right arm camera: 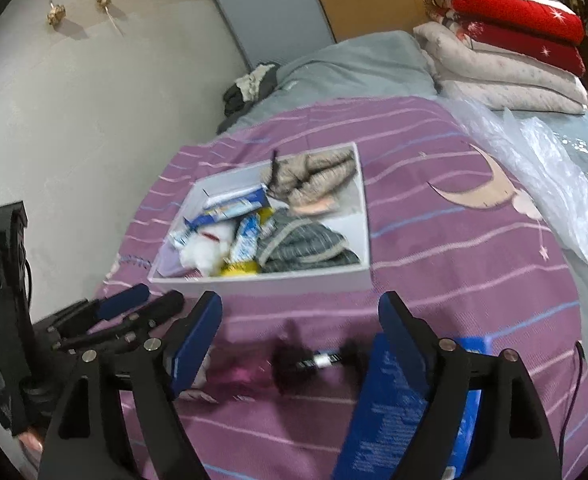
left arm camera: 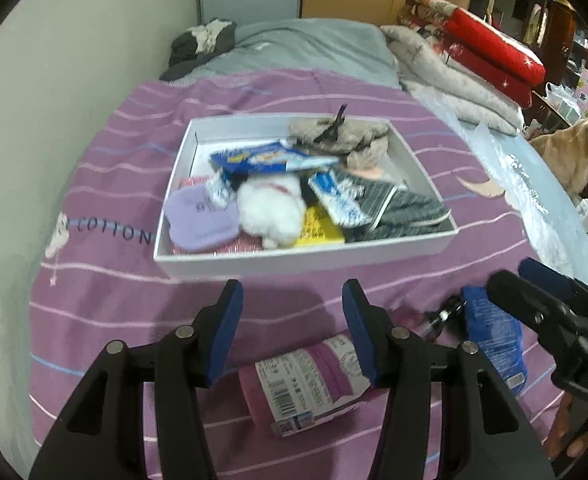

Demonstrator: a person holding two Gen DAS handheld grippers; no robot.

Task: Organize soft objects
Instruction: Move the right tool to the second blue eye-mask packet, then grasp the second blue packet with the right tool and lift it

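Bed (left arm camera: 94, 304) carried a purple striped sheet (right arm camera: 453, 280) with "COTTON" lettering and a moon motif. White shallow box (left arm camera: 301, 262) sat mid-sheet, filled with soft items. Near edge: pink-labelled packet (left arm camera: 305, 384) lay flat, blue packet (left arm camera: 493, 344) to its right, a small dark object (right arm camera: 313, 360) between them, too blurred to identify. Far end: grey blanket (left arm camera: 313, 48), dark crumpled garment (left arm camera: 202, 44). Right edge: clear plastic sheeting (right arm camera: 541, 168); far right corner, folded quilts (right arm camera: 505, 68), stacked.

Box (left arm camera: 301, 258) on bedspread (left arm camera: 106, 300), packets (left arm camera: 305, 384) before it, quilts (left arm camera: 453, 80) behind.
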